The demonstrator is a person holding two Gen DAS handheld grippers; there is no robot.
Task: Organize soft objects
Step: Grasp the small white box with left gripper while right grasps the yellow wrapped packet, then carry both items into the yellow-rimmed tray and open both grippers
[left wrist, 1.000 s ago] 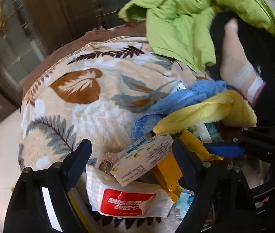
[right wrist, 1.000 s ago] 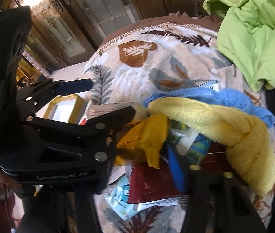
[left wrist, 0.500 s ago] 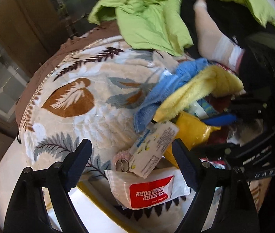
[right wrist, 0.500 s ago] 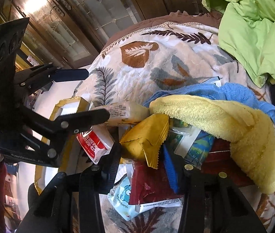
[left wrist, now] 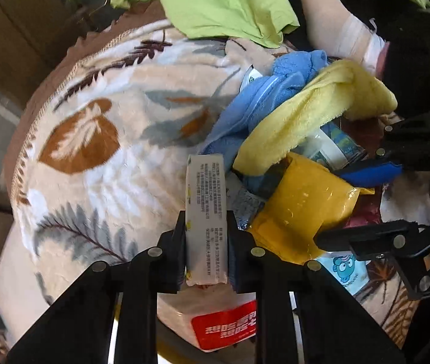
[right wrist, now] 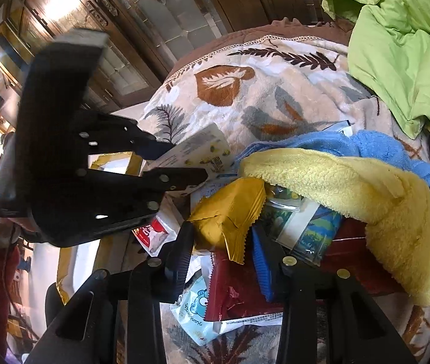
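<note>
My left gripper (left wrist: 206, 242) is shut on a white printed packet (left wrist: 206, 209), which stands up between its fingers; in the right wrist view the same gripper (right wrist: 184, 163) holds that packet (right wrist: 203, 148) over the pile. My right gripper (right wrist: 221, 251) is closed against a puffy gold snack packet (right wrist: 227, 215), seen from the left wrist too (left wrist: 303, 209). A yellow towel (right wrist: 366, 200) lies draped over a blue towel (right wrist: 375, 145) and several packets on the leaf-print blanket (left wrist: 109, 151).
A green garment (left wrist: 224, 3) is heaped at the back. A person's socked foot (left wrist: 336, 30) rests beside it. A red-and-white packet (left wrist: 224, 324) lies under my left gripper. A gold-rimmed box (right wrist: 112, 163) sits at the left, with red (right wrist: 236, 291) and pale blue (right wrist: 196, 306) packets nearby.
My left gripper went from open above the white packet to shut on it, and the packet now stands upright. The right gripper has narrowed slightly around the gold packet.
</note>
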